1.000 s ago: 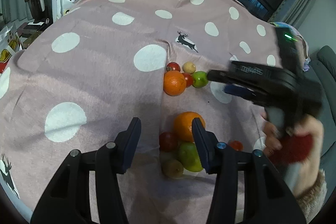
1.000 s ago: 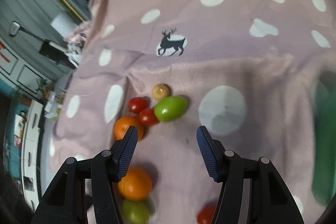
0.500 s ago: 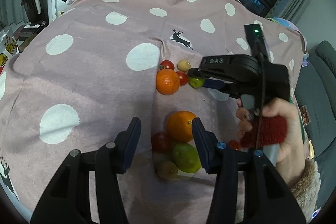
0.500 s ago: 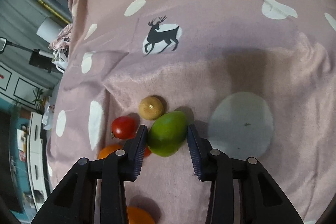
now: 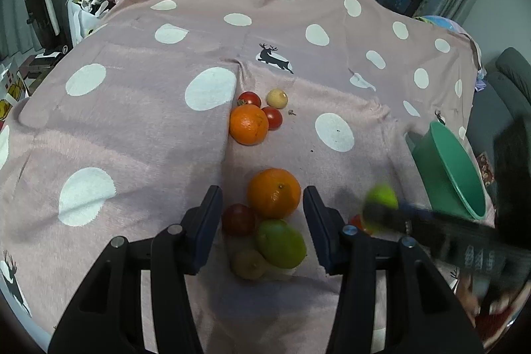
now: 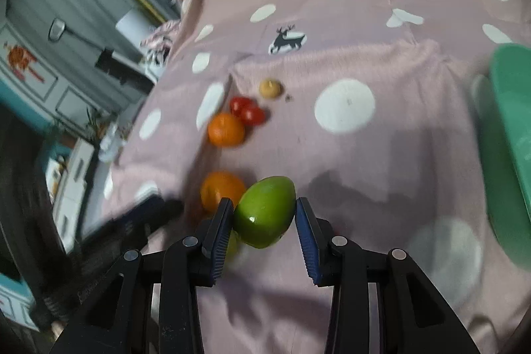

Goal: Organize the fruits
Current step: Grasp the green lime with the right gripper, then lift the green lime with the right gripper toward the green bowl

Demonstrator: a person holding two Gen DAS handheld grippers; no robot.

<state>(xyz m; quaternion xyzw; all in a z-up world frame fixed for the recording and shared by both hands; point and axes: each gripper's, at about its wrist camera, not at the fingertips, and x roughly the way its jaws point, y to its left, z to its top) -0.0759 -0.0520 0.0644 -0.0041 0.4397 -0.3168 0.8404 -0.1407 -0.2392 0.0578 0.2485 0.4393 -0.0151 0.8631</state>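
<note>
My right gripper is shut on a green fruit and holds it above the pink spotted cloth. In the left wrist view that fruit is blurred, just left of the green basin. My left gripper is open above the near pile: an orange, a red tomato, a second green fruit and a brown fruit. Farther back lie another orange, two tomatoes and a pale round fruit.
The green basin stands at the cloth's right edge. A small red fruit lies right of my left gripper's fingers. A hand in a red sleeve holds the right gripper at the lower right. Furniture and clutter stand beyond the left edge.
My right gripper went down to the far pile, shut on the green fruit, lifted it and carried it right toward the basin. My left gripper has stayed open over the near pile.
</note>
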